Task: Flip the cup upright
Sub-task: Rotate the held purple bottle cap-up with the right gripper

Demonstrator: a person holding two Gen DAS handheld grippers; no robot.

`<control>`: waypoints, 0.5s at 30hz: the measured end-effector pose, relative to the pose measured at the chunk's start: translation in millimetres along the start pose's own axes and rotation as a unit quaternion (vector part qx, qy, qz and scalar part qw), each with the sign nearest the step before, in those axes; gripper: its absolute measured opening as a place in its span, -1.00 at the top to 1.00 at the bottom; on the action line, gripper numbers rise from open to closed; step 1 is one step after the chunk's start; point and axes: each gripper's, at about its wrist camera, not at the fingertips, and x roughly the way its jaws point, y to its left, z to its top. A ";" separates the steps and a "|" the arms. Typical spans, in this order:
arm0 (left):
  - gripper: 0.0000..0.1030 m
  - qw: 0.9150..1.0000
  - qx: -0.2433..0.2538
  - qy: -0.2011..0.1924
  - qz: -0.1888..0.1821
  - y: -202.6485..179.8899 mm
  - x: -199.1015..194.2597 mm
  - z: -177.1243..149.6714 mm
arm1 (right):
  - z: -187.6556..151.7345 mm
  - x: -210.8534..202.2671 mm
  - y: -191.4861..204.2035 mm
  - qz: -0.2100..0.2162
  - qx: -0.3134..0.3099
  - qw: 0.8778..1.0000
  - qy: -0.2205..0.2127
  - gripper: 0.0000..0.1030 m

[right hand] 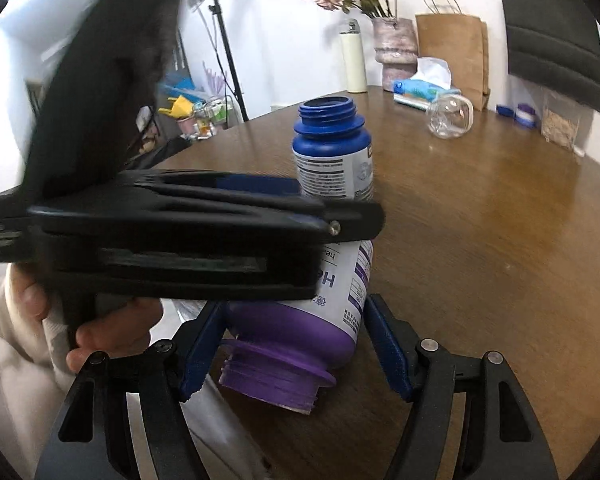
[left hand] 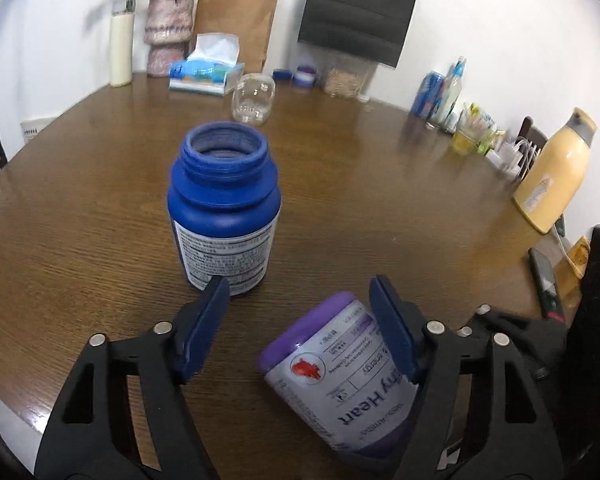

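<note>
A purple bottle [right hand: 300, 328] with a white label lies on its side at the near edge of the wooden table [right hand: 480, 240], its open threaded mouth toward the right wrist camera. My right gripper [right hand: 294, 320] is shut on its body, a blue finger pressed against each side. My left gripper [left hand: 298, 292] is open above the purple bottle [left hand: 340, 368], whose base sits just inside the right finger. A person's hand [right hand: 100, 332] holds the left gripper. A blue bottle [left hand: 224, 208] stands upright and uncapped just beyond. A clear glass mug [left hand: 254, 98] lies on its side farther back.
Along the back edge stand a tissue box [left hand: 204, 74], a pink vase [left hand: 168, 28], a white bottle [left hand: 121, 48] and a paper bag [left hand: 236, 20]. A yellow jug [left hand: 556, 176], cans and a phone [left hand: 546, 284] crowd the right edge. A light stand [right hand: 224, 40] rises left of the table.
</note>
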 end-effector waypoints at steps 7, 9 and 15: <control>-0.33 0.998 -0.004 -0.021 0.063 5.9 -4.9 4.0 | 0.9 -18.8 -30.7 -0.048 0.015 0.999 -0.009 -0.57; -0.33 0.997 -0.007 -0.023 0.070 7.6 -5.7 3.9 | -0.4 -21.6 -45.1 -0.055 0.047 0.997 -0.012 -0.57; -0.33 0.996 -0.011 -0.022 0.089 11.2 -7.6 3.7 | -1.5 -22.3 -64.6 -0.091 0.097 0.991 -0.021 -0.57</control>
